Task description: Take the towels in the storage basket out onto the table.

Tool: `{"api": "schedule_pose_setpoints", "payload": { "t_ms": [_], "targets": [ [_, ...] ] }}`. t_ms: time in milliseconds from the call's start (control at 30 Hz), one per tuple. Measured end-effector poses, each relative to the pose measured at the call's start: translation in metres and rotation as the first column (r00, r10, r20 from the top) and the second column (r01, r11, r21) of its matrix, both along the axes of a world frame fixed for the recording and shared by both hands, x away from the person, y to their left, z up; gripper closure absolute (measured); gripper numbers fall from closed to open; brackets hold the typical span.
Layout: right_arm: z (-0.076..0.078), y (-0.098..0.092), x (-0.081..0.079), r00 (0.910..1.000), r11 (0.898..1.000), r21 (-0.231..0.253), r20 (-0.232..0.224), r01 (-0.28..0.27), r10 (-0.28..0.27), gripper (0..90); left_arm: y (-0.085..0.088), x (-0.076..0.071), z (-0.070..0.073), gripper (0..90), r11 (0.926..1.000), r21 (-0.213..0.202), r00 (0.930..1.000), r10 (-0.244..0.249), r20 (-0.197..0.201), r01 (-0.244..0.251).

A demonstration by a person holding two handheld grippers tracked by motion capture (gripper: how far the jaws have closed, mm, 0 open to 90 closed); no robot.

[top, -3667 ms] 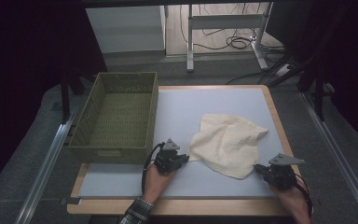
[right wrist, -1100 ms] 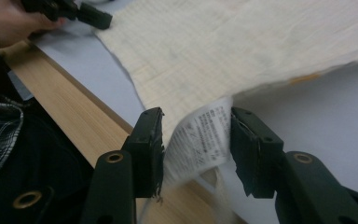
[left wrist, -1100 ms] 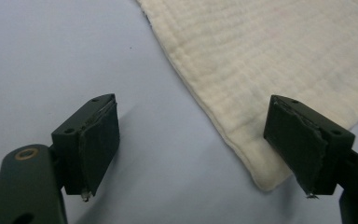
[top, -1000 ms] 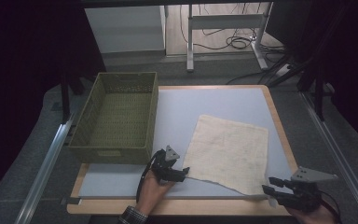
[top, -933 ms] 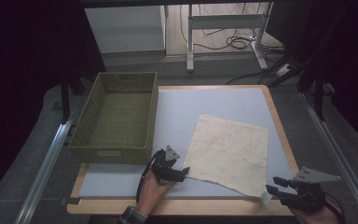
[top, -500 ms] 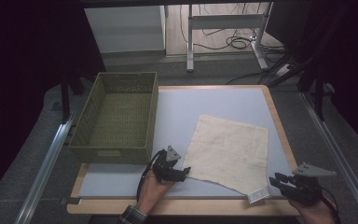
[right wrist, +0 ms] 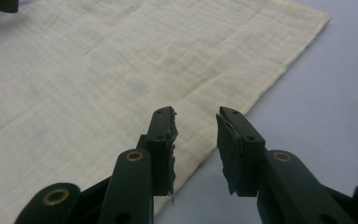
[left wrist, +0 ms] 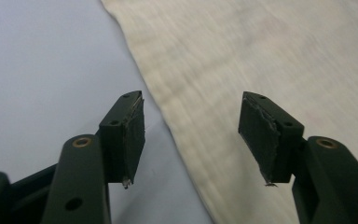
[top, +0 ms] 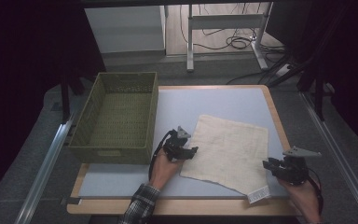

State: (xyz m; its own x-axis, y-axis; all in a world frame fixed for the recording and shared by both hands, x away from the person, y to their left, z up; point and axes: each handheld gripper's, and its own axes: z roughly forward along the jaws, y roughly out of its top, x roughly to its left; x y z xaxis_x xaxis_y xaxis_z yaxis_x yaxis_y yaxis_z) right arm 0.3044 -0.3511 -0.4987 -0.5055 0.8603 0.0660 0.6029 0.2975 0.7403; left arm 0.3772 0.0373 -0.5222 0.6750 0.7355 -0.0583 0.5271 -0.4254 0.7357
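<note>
A cream towel (top: 230, 149) lies spread flat on the pale blue mat (top: 205, 100). My left gripper (top: 192, 150) sits at the towel's left edge. In the left gripper view the jaws (left wrist: 193, 107) have just been closing but stand apart, with the towel (left wrist: 261, 56) edge running below the gap and nothing pinched. My right gripper (top: 266, 164) is at the towel's right edge near its front corner. Its jaws (right wrist: 196, 116) have narrowed a little and are still apart, low over the towel (right wrist: 98, 70) edge and gripping nothing.
An empty green woven basket (top: 116, 116) stands on the table's left side, close to my left hand. A white label (top: 259, 193) sticks out at the towel's front right corner. The wooden table border (top: 275, 112) frames the mat.
The towel, crumpled earlier, now lies flat. My left gripper has moved up along the towel's left edge. My right gripper has moved up and in to its right edge.
</note>
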Motion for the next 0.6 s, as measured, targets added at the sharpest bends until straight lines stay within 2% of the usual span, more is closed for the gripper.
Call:
{"api": "schedule_pose_setpoints", "payload": {
  "t_ms": [100,267,367,600],
  "targets": [
    [0.0,0.0,0.011,1.0,1.0,-0.01,0.006,0.008,-0.008,66.4,-0.003,0.016,0.001,44.2,0.9998,0.007,0.9999,0.016,0.004,-0.016],
    [0.002,-0.001,0.029,0.9996,1.0,-0.014,0.016,0.023,-0.023,68.5,-0.008,0.044,0.003,47.4,0.9995,-0.019,0.9996,0.027,0.0,-0.027],
    [0.002,-0.001,0.039,0.9993,0.999,-0.021,0.023,0.029,-0.028,70.3,-0.013,0.056,0.006,49.1,0.9995,0.009,0.9993,0.028,0.025,-0.029],
    [0.002,-0.007,0.063,0.9978,0.998,-0.03,0.034,0.058,-0.057,74.1,-0.021,0.08,0.008,56.2,0.999,0.023,0.998,0.038,0.05,-0.039]
  ]
}}
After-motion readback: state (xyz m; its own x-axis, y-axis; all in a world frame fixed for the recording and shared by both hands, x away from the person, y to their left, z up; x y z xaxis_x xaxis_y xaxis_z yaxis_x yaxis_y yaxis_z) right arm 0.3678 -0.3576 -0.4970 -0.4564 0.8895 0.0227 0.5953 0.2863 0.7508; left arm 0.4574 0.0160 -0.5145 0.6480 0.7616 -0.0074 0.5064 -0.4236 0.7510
